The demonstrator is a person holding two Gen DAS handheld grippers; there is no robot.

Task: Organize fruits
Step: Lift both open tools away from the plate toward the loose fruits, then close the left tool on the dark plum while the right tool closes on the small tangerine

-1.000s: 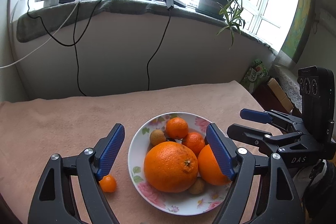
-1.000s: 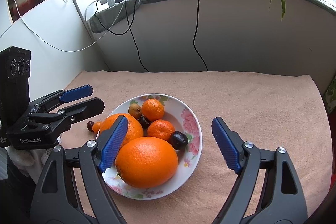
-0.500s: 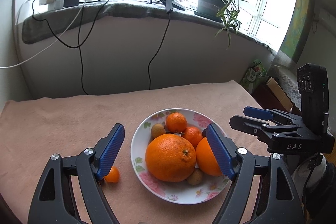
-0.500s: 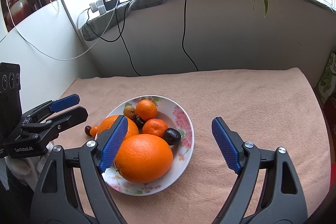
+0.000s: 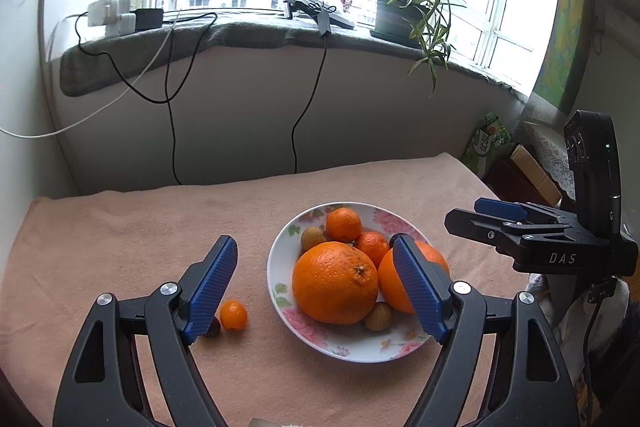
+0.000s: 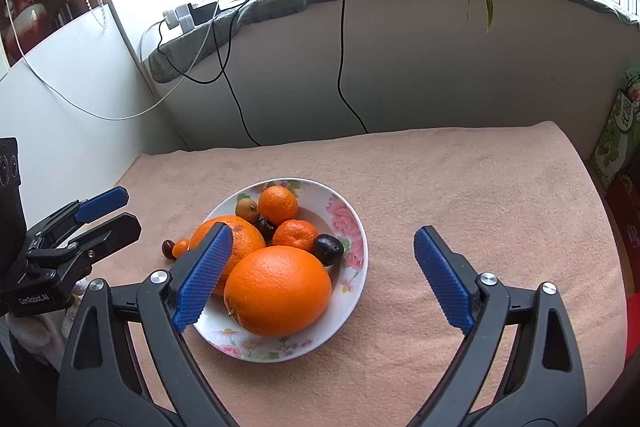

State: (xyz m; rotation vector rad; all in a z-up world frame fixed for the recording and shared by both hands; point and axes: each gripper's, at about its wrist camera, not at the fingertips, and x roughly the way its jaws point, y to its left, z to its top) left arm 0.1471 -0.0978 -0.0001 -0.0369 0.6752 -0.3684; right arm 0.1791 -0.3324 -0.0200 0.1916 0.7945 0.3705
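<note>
peach cloth (image 6: 460, 187), big orange (image 6: 277, 295) stem leftward

Black plastic left gripper (image 5: 314, 287), right gripper (image 6: 320, 273), ribbed blue pads, silver screws, white "DAS" lettering

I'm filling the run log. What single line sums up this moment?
left gripper: open, empty | right gripper: opening, empty | bowl: oranges | kumquat, cherry: on cloth

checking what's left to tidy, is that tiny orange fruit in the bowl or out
Out. The tiny orange fruit lies on the peach cloth beside the floral bowl, next to a small dark fruit.
</note>
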